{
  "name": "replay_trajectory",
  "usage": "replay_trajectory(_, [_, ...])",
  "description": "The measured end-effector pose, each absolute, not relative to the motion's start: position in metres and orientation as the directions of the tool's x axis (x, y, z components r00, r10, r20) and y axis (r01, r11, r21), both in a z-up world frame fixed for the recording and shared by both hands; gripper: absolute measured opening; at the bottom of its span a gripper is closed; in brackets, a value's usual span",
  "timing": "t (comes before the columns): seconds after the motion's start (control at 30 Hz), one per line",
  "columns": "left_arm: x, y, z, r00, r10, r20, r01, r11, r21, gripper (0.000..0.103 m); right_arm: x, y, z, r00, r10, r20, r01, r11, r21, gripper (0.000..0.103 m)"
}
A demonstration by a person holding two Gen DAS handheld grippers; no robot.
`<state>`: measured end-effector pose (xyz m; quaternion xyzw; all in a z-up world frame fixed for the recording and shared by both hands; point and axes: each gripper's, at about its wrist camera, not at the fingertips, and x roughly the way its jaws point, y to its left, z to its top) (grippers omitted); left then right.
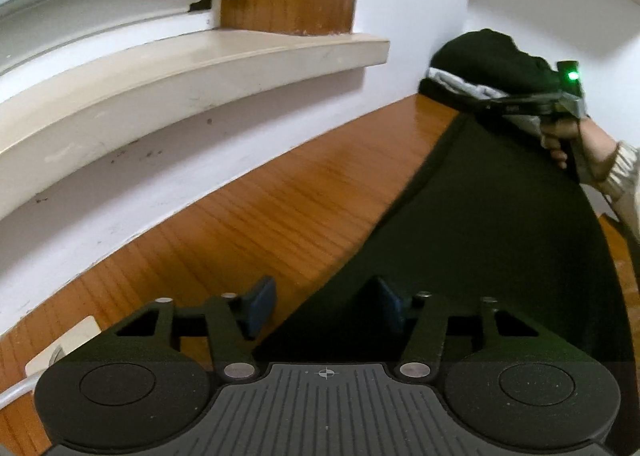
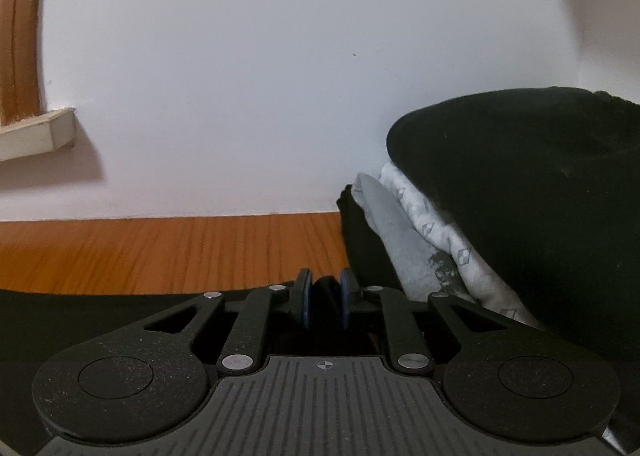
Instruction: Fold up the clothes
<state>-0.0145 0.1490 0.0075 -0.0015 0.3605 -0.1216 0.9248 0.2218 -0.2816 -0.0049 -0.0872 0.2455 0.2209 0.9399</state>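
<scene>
While the dark garment [image 1: 500, 240] lies spread over the wooden table [image 1: 248, 224], running from the near right toward the far right corner by the white wall [image 2: 240, 76], both tools are at its edges. The left gripper [image 1: 326, 306] stands half open over the cloth's near left edge, its blue pads [image 1: 262, 306] apart with nothing pressed between them. The right gripper [image 2: 325, 298] is nearly closed on a dark fold of the same garment, pinched between its pads. Behind it, on the far right, sits a stack of folded clothes [image 2: 500, 196] (black on top, grey and patterned white beneath). The cloth looks soft, limp and light, so it will likely sag and drape rather than hold shape; a hem or corner is probably the best hold, with both edges lifted together to keep the fold even.
</scene>
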Motion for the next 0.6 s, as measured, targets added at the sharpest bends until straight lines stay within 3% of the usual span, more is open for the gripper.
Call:
replay_trajectory(0.07, [-0.016, 0.148, 0.007, 0.718, -0.237, -0.655, 0.235, 0.968, -0.092, 0.040, 0.222, -0.280, -0.005, 0.782, 0.369, -0.501, -0.459, 0.886, -0.063, 0.016])
replay_trajectory(0.13, [-0.021, 0.145, 0.007, 0.730, -0.244, -0.639, 0.254, 0.964, -0.078, 0.013, 0.220, -0.280, -0.004, 0.789, 0.369, -0.491, -0.458, 0.887, -0.068, 0.016])
replay_trajectory(0.2, [-0.028, 0.141, 0.009, 0.753, -0.234, -0.615, 0.251, 0.966, -0.061, 0.003, 0.212, -0.282, 0.000, 0.820, 0.364, -0.441, -0.443, 0.893, -0.085, 0.015])
replay_trajectory(0.33, [-0.050, 0.138, 0.022, 0.851, -0.189, -0.489, 0.191, 0.981, -0.045, 0.003, 0.192, -0.287, 0.010, 0.879, 0.351, -0.323, -0.403, 0.909, -0.110, 0.009])
replay_trajectory(0.4, [-0.048, 0.140, 0.020, 0.853, -0.173, -0.493, 0.165, 0.984, -0.060, 0.003, 0.190, -0.287, 0.019, 0.892, 0.353, -0.283, -0.392, 0.915, -0.096, 0.009])
replay_trajectory(0.5, [-0.038, 0.142, 0.012, 0.833, -0.130, -0.538, 0.119, 0.991, -0.056, 0.008, 0.206, -0.269, 0.016, 0.878, 0.323, -0.353, -0.391, 0.910, -0.138, 0.012])
replay_trajectory(0.6, [-0.031, 0.142, 0.006, 0.814, -0.051, -0.579, 0.050, 0.999, -0.017, 0.013, 0.226, -0.254, 0.003, 0.845, 0.278, -0.457, -0.395, 0.901, -0.182, 0.022])
